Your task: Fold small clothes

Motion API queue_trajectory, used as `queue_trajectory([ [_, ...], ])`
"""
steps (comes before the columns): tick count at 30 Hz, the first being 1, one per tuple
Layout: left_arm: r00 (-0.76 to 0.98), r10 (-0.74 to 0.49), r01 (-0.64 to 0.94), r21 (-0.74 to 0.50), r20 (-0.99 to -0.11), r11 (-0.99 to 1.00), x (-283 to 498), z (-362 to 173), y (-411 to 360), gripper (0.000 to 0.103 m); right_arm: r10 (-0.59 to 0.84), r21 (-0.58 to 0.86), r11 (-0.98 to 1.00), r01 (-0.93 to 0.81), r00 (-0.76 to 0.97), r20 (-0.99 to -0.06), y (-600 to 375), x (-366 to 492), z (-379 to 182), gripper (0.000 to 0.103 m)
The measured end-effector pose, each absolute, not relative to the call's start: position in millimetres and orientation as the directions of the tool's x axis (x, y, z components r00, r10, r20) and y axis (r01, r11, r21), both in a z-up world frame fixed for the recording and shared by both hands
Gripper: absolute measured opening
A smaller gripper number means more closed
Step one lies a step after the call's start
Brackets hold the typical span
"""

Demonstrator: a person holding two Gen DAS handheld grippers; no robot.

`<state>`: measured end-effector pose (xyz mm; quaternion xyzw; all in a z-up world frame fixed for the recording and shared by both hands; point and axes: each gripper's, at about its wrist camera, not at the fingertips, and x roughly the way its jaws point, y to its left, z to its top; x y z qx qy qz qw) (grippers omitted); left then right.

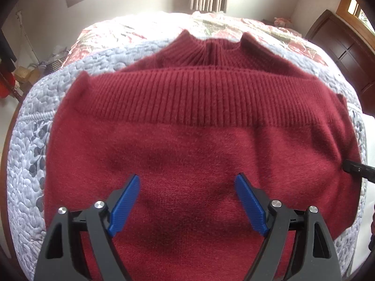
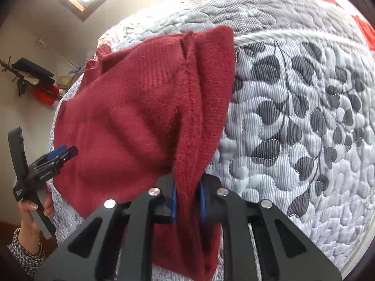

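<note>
The right tool (image 2: pixel 187 201) pinched the fuzzy, rib-hemmed red sweater (image 1: pixel 201 154) on the quilted bed (image 2: pixel 293 117); the left tool (image 1: pixel 187 182), marked "GenRobot.AI", gaped.

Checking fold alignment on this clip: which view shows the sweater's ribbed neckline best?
The left wrist view: the ribbed collar of the red sweater sits unobstructed beyond the folded-up hem band. In the right wrist view, bunched fabric clamped in the right gripper hides the neckline.

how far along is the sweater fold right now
Done: the sweater lies on the quilt, hem band folded up toward the collar. In hand: the right gripper is shut on its side edge, lifted; the left gripper is open above the body. Left: fold that side in and flatten.
</note>
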<state>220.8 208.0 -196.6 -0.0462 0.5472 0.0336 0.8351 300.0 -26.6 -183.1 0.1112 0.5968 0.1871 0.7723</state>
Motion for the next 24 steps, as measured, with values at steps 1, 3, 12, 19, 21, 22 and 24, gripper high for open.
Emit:
queue_trajectory([
  [1, 0.386, 0.01, -0.107, -0.034, -0.922, 0.994, 221.6, -204.4, 209.3, 0.084, 0.431, 0.408, 0.902, -0.145, 0.218, -0.876, -25.6, 301.3, -185.4, 0.013],
  [3, 0.393, 0.006, -0.103, -0.038, -0.92, 0.994, 221.1, -210.6, 211.0, 0.087, 0.429, 0.405, 0.902, -0.147, 0.22, -0.876, -23.7, 300.5, -186.7, 0.014],
  [12, 0.394, -0.005, -0.109, -0.052, -0.919, 0.993, 219.7, -208.2, 212.5, 0.088, 0.426, 0.401, 0.903, -0.155, 0.201, -0.882, -46.5, 294.5, -179.7, 0.041],
  [19, 0.394, -0.012, -0.11, -0.06, -0.919, 0.992, 221.7, -208.5, 214.8, 0.088, 0.427, 0.404, 0.903, -0.149, 0.194, -0.883, -48.3, 288.3, -189.0, 0.04],
  [21, 0.395, -0.014, -0.111, -0.062, -0.919, 0.992, 221.3, -208.8, 215.4, 0.088, 0.422, 0.396, 0.905, -0.155, 0.196, -0.885, -46.0, 288.0, -190.7, 0.035],
  [22, 0.395, -0.013, -0.111, -0.062, -0.919, 0.992, 222.0, -208.6, 214.9, 0.088, 0.414, 0.387, 0.908, -0.162, 0.197, -0.889, -44.5, 287.5, -191.6, 0.034],
  [24, 0.395, -0.014, -0.112, -0.064, -0.918, 0.992, 222.5, -209.0, 215.2, 0.088, 0.407, 0.377, 0.91, -0.175, 0.197, -0.892, -40.6, 286.9, -193.6, 0.028],
])
